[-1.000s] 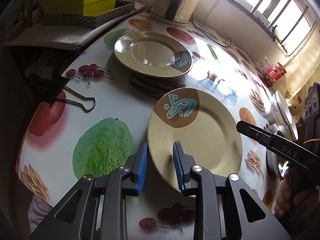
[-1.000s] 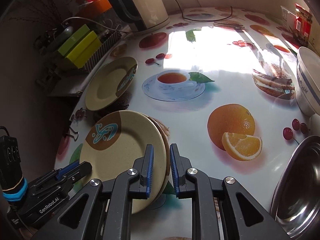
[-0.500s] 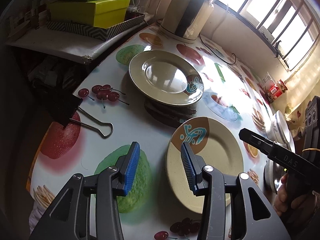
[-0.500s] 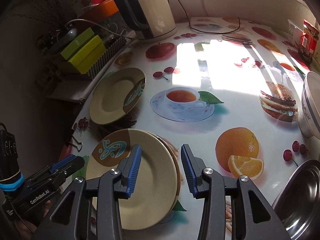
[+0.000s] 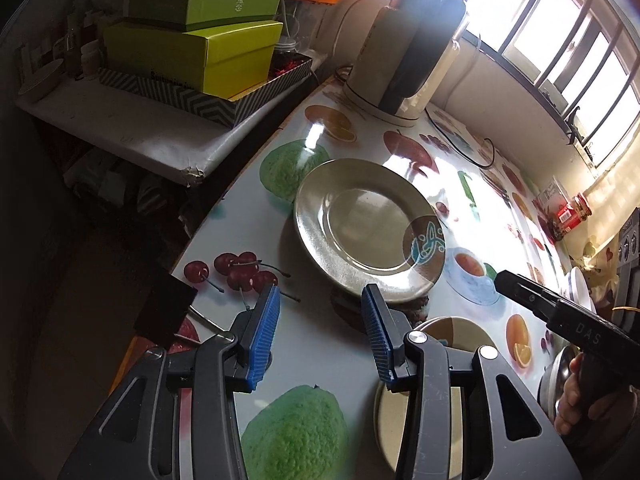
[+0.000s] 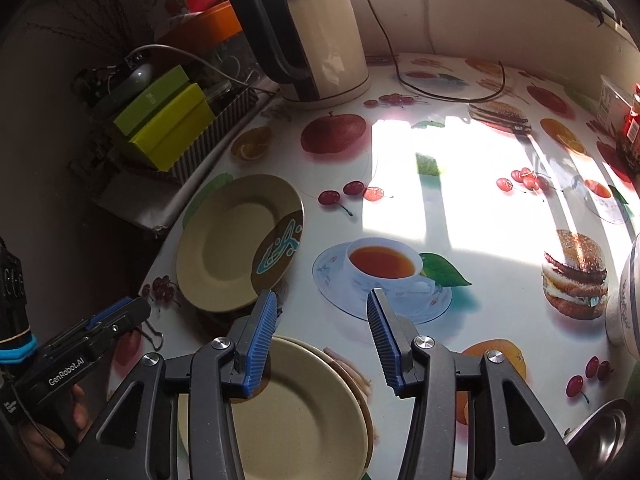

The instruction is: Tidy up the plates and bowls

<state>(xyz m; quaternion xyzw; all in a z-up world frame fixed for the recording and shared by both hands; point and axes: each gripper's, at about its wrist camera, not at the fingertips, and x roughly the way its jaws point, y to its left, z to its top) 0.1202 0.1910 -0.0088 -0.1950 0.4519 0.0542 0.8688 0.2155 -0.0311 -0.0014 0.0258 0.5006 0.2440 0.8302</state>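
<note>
On the fruit-print table (image 6: 472, 216), both hand-held grippers, left (image 5: 320, 336) and right (image 6: 322, 338), gape empty above stacked plates (image 6: 304, 412).

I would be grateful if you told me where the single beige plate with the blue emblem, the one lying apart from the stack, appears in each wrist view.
Left wrist view: the single plate lies at centre, beyond the open fingers, emblem at its right rim.
Right wrist view: the single plate lies left of centre, emblem at its lower right rim.
Shared landmark: the electric kettle stands beyond the plate in both views.
</note>
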